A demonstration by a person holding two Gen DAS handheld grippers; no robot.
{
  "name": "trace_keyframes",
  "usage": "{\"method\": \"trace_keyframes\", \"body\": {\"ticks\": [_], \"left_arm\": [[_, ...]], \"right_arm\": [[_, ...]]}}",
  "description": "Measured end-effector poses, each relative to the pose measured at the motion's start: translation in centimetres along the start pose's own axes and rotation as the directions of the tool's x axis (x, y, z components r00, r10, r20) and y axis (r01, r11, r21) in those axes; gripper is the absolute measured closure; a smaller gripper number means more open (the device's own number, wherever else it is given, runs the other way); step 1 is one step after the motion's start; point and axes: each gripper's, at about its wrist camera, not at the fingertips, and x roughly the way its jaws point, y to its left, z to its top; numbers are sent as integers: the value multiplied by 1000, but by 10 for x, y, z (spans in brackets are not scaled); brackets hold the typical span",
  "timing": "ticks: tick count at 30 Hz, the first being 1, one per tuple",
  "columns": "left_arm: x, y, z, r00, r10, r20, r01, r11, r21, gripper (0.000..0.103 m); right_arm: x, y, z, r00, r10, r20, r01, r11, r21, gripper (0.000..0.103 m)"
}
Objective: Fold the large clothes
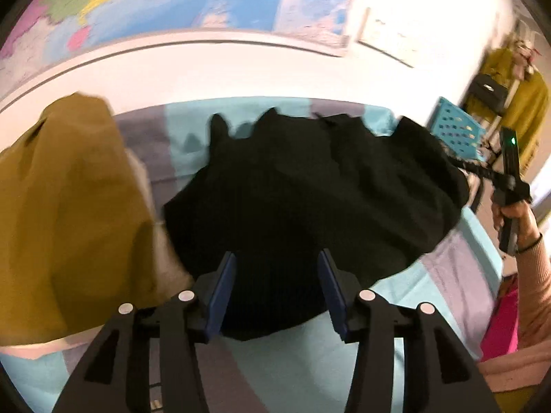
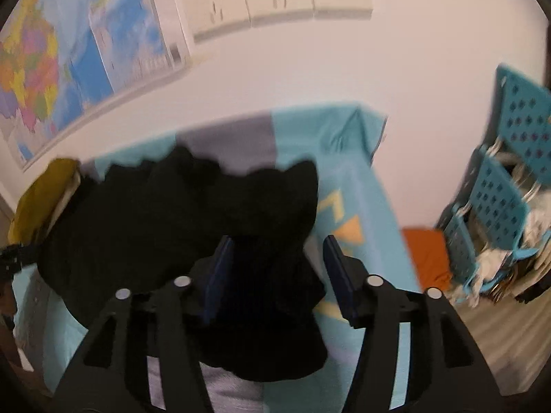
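Surface: bed or table covered by a sheet [image 1: 475,237] in turquoise and grey-lilac blocks, with yellow and orange angular shapes near its 3 o'clock edge in the right wrist view. Cloth looks smooth and thin. It is pushed against a pale wall.

Room: a coloured map poster [image 2: 51,69] hangs on the wall at 10 o'clock; its lettering is too blurred to read. White wall sockets [image 2: 248,0] sit at 12 o'clock. A turquoise perforated plastic crate [image 2: 499,203] stands at 3 o'clock beside the bed, an orange cloth [image 2: 427,254] below it.

Task item: black garment [image 1: 310,186], ribbed knit, matte, crumpled in a broad heap at the sheet's centre, scalloped folds along its far edge. A mustard fabric [image 1: 69,206], plain weave, lies at 9 o'clock, touching the black heap.

Left gripper [image 1: 275,285]: blue pads spread, black knit between them, not pressed. Right gripper [image 2: 275,275]: pads likewise apart, straddling a bunched edge of the garment, not pinching. A hand [image 1: 513,216] in a pink sleeve holds the right gripper's handle at 3 o'clock.
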Motion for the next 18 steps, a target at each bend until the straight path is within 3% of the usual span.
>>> {"method": "trace_keyframes", "body": {"ticks": [3, 7, 9, 12, 14, 16, 18], "left_arm": [[7, -12, 0, 1000, 12, -7, -11, 999, 31, 48], [32, -17, 2, 997, 57, -55, -55, 998, 32, 47], [37, -16, 6, 997, 53, -59, -52, 999, 13, 33], [37, -13, 10, 998, 24, -65, -25, 1000, -12, 27], [39, -12, 12, 997, 33, -71, -33, 999, -7, 27], [40, -12, 12, 996, 48, -69, -49, 999, -3, 35], [42, -14, 13, 994, 79, -70, -78, 997, 18, 60]], "right_arm": [[-19, 23, 4, 995, 85, 58, -82, 995, -59, 44], [1, 70, -1, 993, 121, -1, -119, 974, -194, 45], [18, 76, 1, 992, 123, -29, -126, 971, -202, 47], [47, 89, 1, 991, 105, -81, -122, 962, -246, 65], [60, 95, 4, 993, 72, -91, -95, 957, -274, 96], [51, 89, 22, 989, 144, -41, -149, 969, -196, 96], [32, 89, 38, 985, 161, 61, -147, 971, -189, 97]]}}
